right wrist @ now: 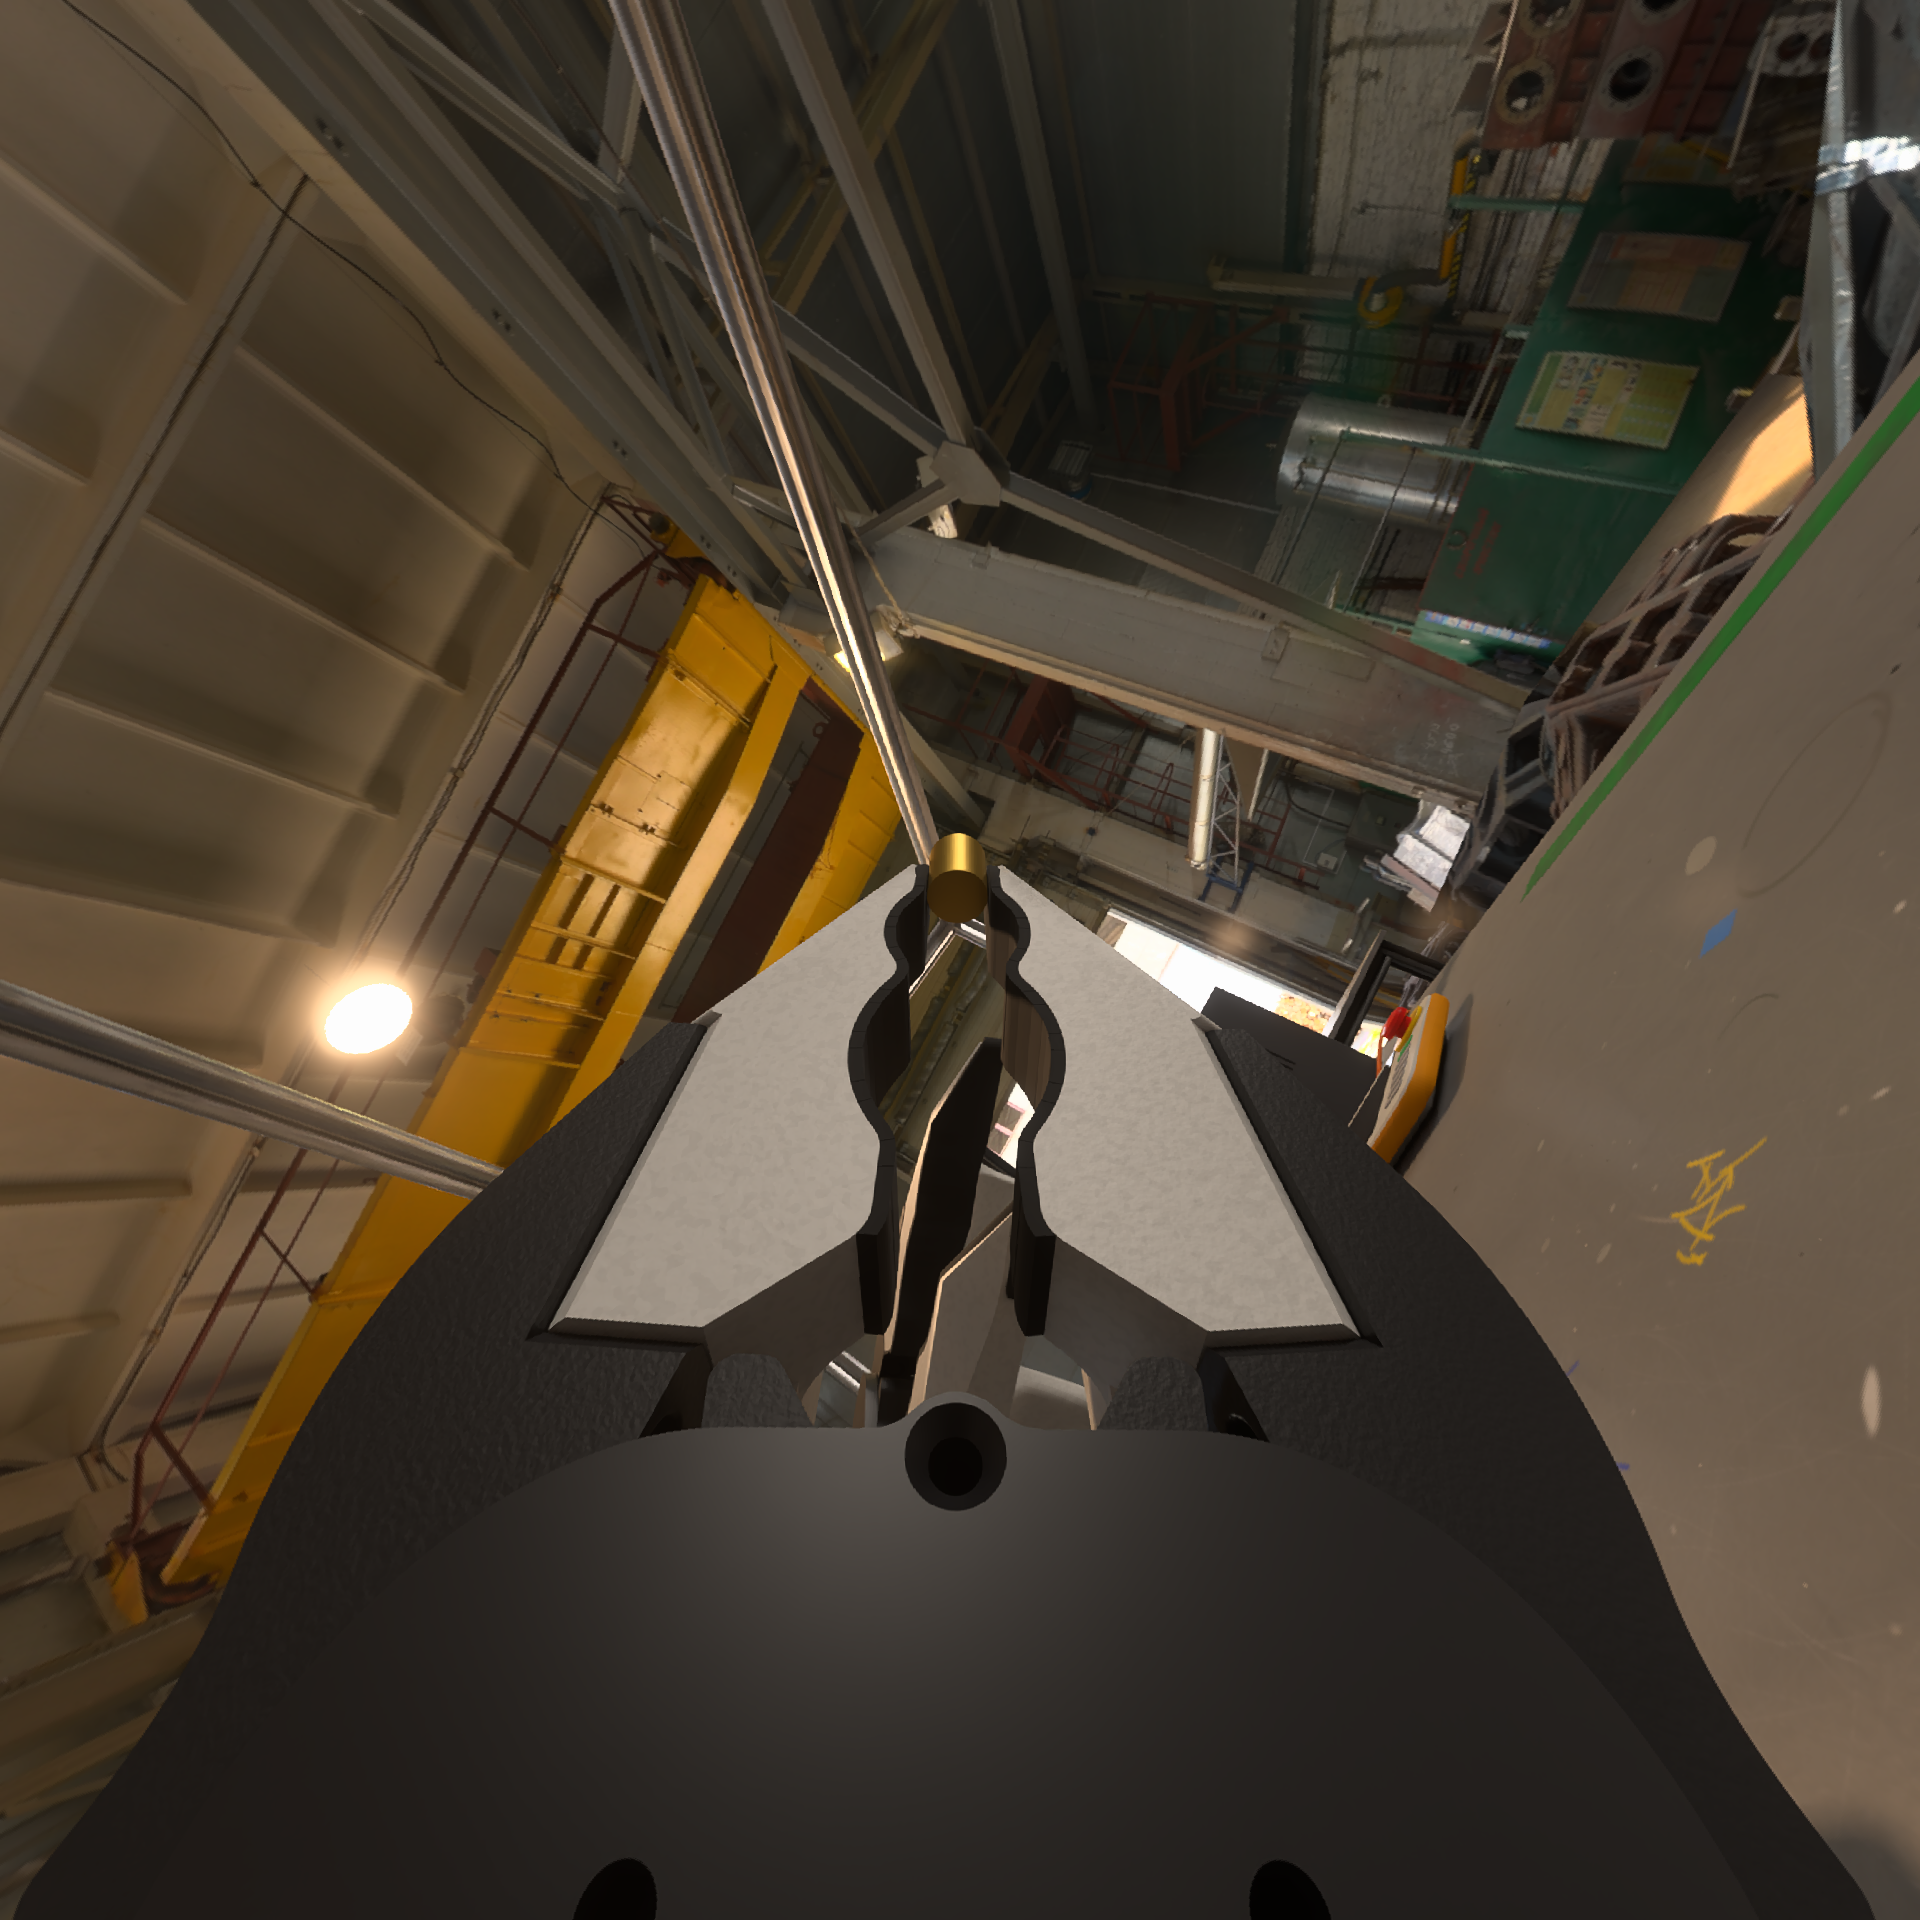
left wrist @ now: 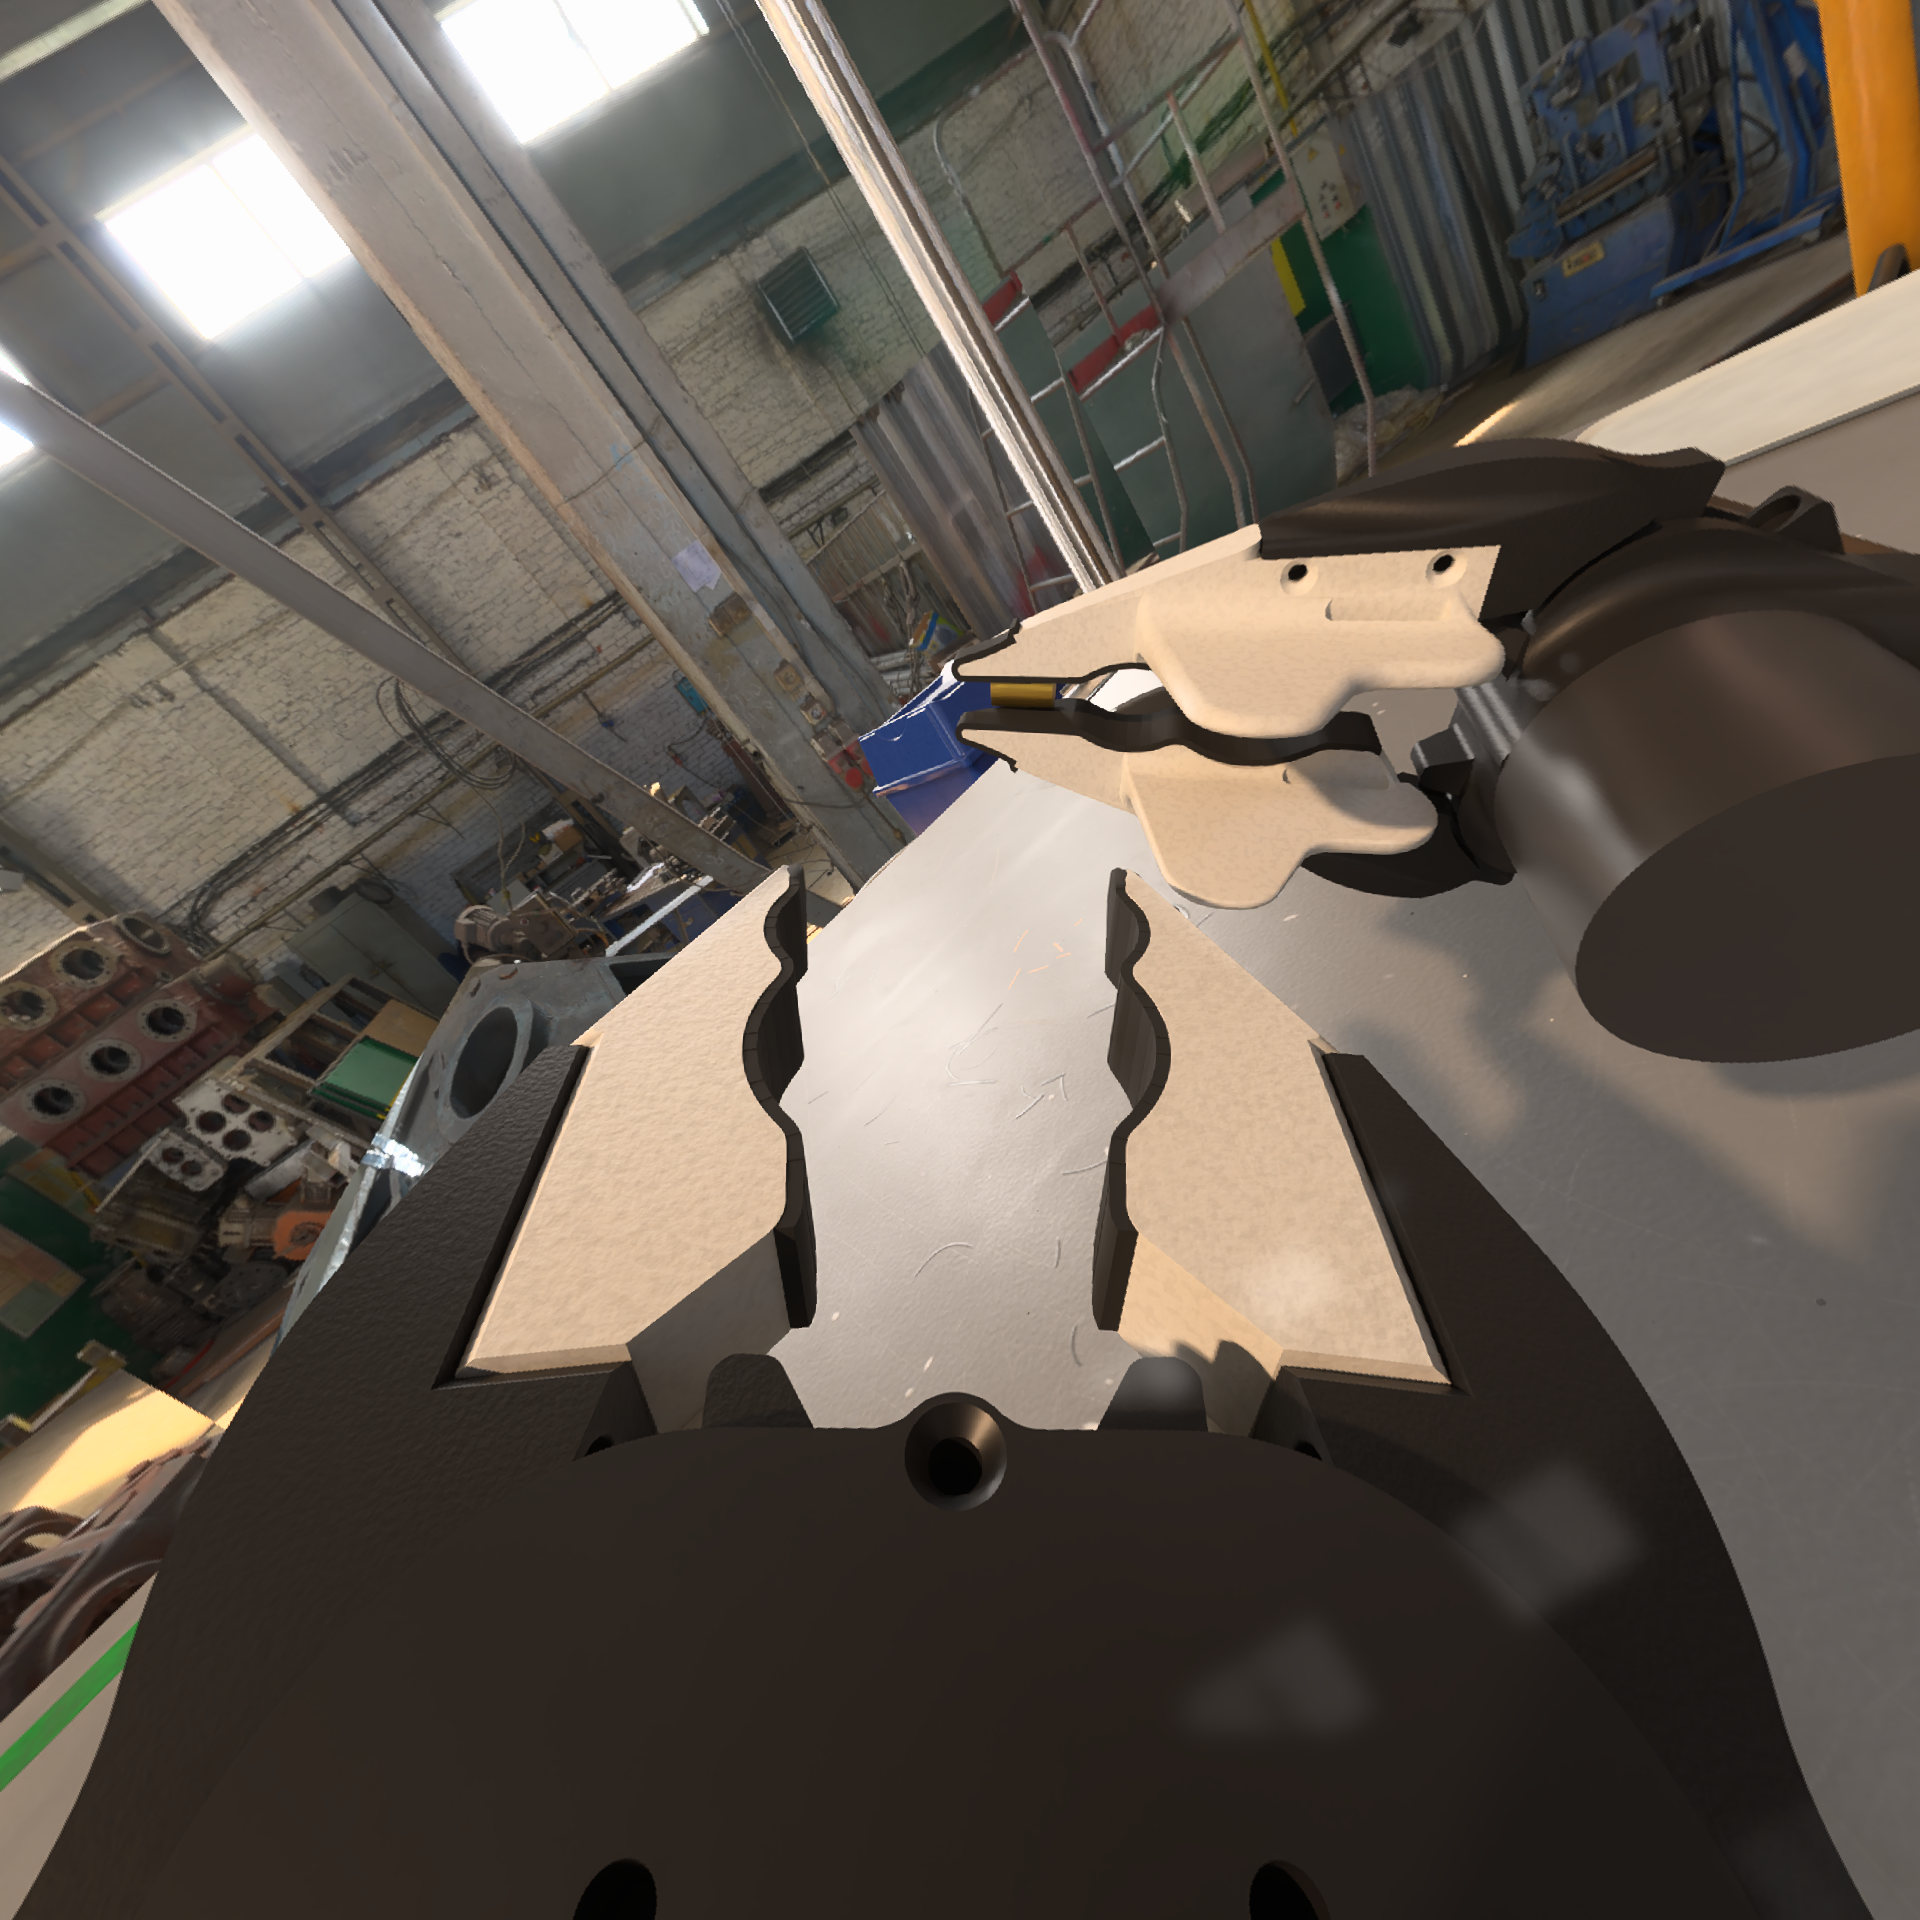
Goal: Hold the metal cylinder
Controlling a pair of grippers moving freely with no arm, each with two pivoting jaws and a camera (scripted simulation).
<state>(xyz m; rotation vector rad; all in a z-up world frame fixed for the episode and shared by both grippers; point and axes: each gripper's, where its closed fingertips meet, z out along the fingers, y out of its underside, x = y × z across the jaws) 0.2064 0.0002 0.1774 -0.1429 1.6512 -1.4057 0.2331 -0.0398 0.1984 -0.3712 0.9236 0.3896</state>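
The metal cylinder [right wrist: 957,879] is small, short and brass-coloured. My right gripper [right wrist: 957,883] is shut on it at the very fingertips and holds it in the air, pointing away from the table. In the left wrist view the same cylinder [left wrist: 1021,695] shows pinched between the tips of the right gripper [left wrist: 987,698], which lies sideways above the grey table [left wrist: 966,1122] at the upper right. My left gripper [left wrist: 956,904] is open and empty, low over the table, below and to the left of the right gripper.
The grey table top [right wrist: 1662,1143] runs along the right side of the right wrist view, with an orange and yellow device [right wrist: 1408,1075] at its edge. Thin metal rods [right wrist: 769,416] cross the background. A workshop hall surrounds the table.
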